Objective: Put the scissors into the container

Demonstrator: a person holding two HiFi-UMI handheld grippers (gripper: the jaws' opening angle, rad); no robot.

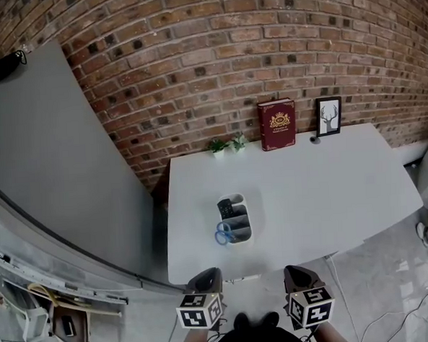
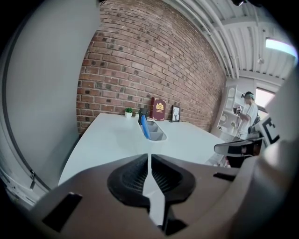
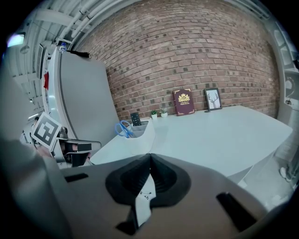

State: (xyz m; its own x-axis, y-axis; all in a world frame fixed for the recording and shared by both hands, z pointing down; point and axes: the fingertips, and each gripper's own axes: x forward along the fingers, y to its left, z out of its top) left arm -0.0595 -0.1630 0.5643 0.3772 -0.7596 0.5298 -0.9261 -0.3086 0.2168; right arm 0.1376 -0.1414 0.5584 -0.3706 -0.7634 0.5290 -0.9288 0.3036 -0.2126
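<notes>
Scissors (image 1: 223, 233) standing in near compartment of container (image 1: 247, 214), blue handles up. Your left gripper (image 1: 205, 280) and right gripper (image 1: 300, 275): jaws pressed together, empty, held short of table (image 1: 323, 182) edge. Judgement: placing step done, no next move called for.

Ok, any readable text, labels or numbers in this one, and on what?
Cover of the red book: gold crest and print, too small to read.
In the framed picture: a deer drawing, no words visible.
Cubes on the left gripper and right gripper: square marker patterns only, no letters.
Nothing in these views can be quoted as legible text.
</notes>
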